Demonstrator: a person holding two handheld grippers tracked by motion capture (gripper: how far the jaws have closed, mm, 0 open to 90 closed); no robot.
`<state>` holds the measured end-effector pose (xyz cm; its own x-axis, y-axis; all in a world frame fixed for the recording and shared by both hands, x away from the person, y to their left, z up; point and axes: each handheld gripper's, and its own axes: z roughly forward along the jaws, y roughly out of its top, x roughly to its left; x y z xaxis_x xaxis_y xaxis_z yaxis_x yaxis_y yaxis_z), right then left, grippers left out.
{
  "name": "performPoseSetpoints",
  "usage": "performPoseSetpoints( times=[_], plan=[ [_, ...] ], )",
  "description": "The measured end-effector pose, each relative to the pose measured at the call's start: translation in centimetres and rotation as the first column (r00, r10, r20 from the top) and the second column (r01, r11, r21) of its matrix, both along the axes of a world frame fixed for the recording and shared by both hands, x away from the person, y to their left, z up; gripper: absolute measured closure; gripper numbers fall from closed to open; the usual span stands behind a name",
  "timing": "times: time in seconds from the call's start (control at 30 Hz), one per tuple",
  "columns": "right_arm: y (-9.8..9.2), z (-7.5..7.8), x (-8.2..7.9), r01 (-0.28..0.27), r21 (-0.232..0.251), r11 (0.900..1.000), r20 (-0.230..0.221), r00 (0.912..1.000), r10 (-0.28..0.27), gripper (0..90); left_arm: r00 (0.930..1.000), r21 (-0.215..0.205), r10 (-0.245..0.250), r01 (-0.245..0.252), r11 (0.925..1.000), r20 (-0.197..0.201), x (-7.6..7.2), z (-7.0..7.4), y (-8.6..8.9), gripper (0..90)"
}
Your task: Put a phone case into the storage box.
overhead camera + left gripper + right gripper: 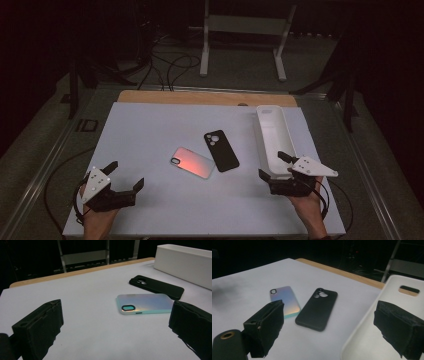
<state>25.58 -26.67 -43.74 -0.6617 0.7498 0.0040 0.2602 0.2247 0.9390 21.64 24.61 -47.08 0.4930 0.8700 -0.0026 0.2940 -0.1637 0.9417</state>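
1. The left gripper [126,176] rests at the table's seven o'clock with jaws spread wide and nothing between them. It points toward the iridescent phone case [192,162], likely lined up for a reach.
2. That case lies flat, camera hole at nine o'clock, near mid-mat. The black phone case [221,149] sits just beside it at one o'clock, apart, so each can be taken singly.
3. The right gripper [273,164], also gaping and empty, straddles the near rim of the white tray [262,135] at four o'clock, probably to steady it as the drop-off.
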Motion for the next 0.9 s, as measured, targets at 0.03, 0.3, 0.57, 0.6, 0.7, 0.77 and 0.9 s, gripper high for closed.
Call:
performPoseSetpoints(
  times=[0.03, 0.3, 0.57, 0.6, 0.7, 0.77, 0.9],
  plan=[
    [0.2, 0.2, 0.2, -0.005, -0.005, 1.000, 0.000, 1.0000, 0.005, 8.8, 1.0000, -0.003, 0.002, -0.002, 1.0000, 0.001, 0.0, 0.0, 0.0, 0.0],
    [1.8, 1.2, 1.4, -0.040, -0.038, 0.998, -0.009, 0.9992, 0.039, 8.7, 0.9999, 0.002, 0.009, -0.009, 1.0000, 0.005, -0.1, 0.0, 0.0, 0.0],
    [3.6, 2.0, 2.6, -0.087, -0.044, 0.995, -0.018, 0.9961, 0.086, 8.7, 1.0000, 0.008, 0.009, -0.009, 0.9999, 0.002, -0.2, 0.0, -0.2, 0.0],
    [3.9, 2.1, 2.7, -0.093, -0.047, 0.995, -0.020, 0.9956, 0.092, 8.7, 1.0000, 0.007, 0.009, -0.009, 0.9999, 0.002, -0.2, 0.0, -0.1, 0.0],
    [4.4, 2.2, 3.1, -0.104, -0.060, 0.993, -0.023, 0.9944, 0.103, 8.7, 0.9999, 0.006, 0.010, -0.010, 0.9999, 0.002, -0.3, 0.0, -0.1, 0.0],
    [5.2, 2.3, 3.7, -0.113, -0.069, 0.991, -0.031, 0.9933, 0.111, 8.7, 1.0000, 0.001, 0.008, -0.008, 1.0000, -0.001, -0.3, -0.1, -0.1, 0.0],
    [6.0, 2.4, 4.4, -0.122, -0.078, 0.989, -0.038, 0.9921, 0.120, 8.7, 1.0000, 0.001, 0.005, -0.005, 1.0000, -0.004, -0.2, -0.1, -0.2, 0.0]
  ],
)
